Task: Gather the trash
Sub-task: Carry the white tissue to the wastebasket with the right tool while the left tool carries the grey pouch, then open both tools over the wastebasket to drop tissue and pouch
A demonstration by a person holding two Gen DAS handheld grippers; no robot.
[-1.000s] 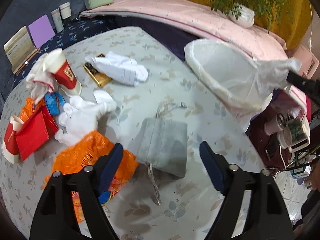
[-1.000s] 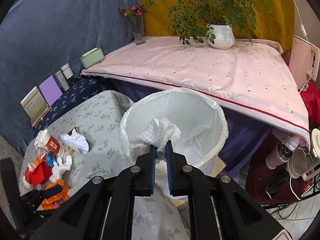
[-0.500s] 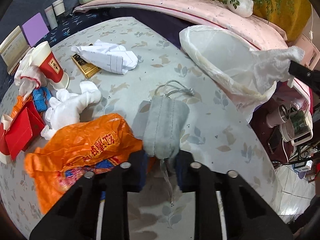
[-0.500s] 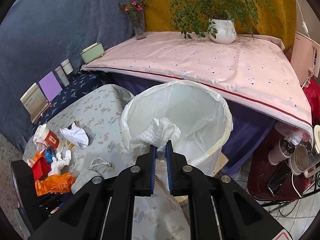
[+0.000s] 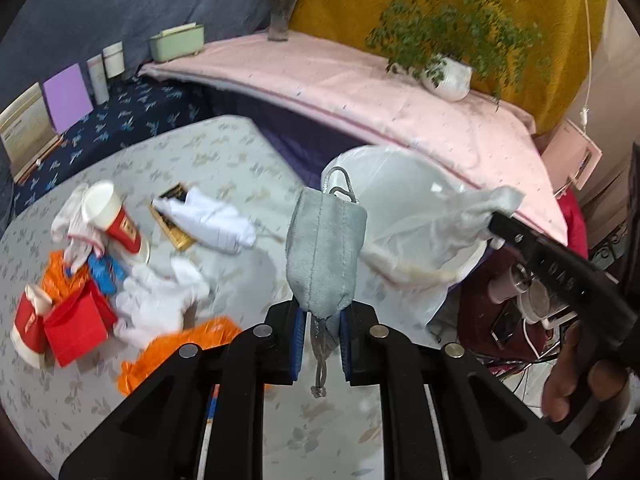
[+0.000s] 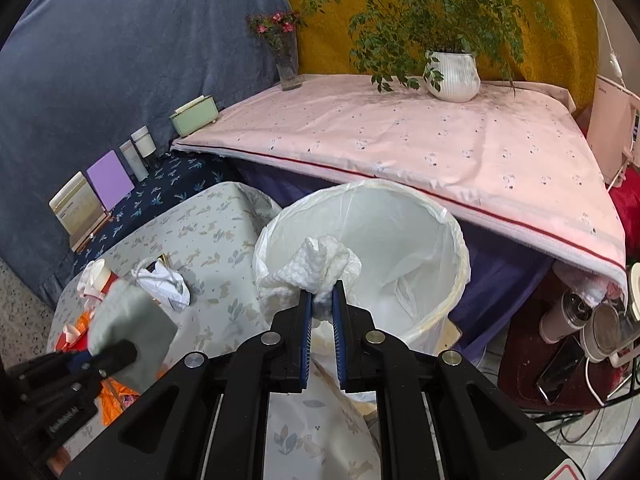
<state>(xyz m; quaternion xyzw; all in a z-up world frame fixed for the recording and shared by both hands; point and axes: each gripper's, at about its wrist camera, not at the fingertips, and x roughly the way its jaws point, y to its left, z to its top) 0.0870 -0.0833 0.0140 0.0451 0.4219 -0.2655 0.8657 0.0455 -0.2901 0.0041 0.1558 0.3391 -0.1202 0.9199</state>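
My left gripper (image 5: pixel 322 320) is shut on the lower end of a grey drawstring pouch (image 5: pixel 326 252), which it holds upright above the floral table (image 5: pixel 224 160). The right wrist view shows the same pouch (image 6: pixel 128 320) at lower left. Off the table's right edge stands a white-lined bin (image 6: pixel 400 240). My right gripper (image 6: pixel 322 308) is shut on a bunched bit of the white liner (image 6: pixel 320 264) at the bin's near rim. On the table lie a red-and-white paper cup (image 5: pixel 116 220), crumpled white paper (image 5: pixel 208 220), white tissue (image 5: pixel 160 300), an orange plastic bag (image 5: pixel 176 344) and a red box (image 5: pixel 76 324).
Behind the bin is a pink-covered table (image 6: pixel 440 140) with a potted plant (image 6: pixel 452 76), a vase (image 6: pixel 286 68) and a green box (image 6: pixel 194 116). Books and jars line the dark bench (image 5: pixel 120 120) at left. Flasks and cables (image 6: pixel 580 320) sit low at right. A hand (image 5: pixel 580 380) holds the right gripper.
My left gripper closed on the grey pouch where it lay flat on the table and has lifted it clear. The right gripper kept its hold on the liner.
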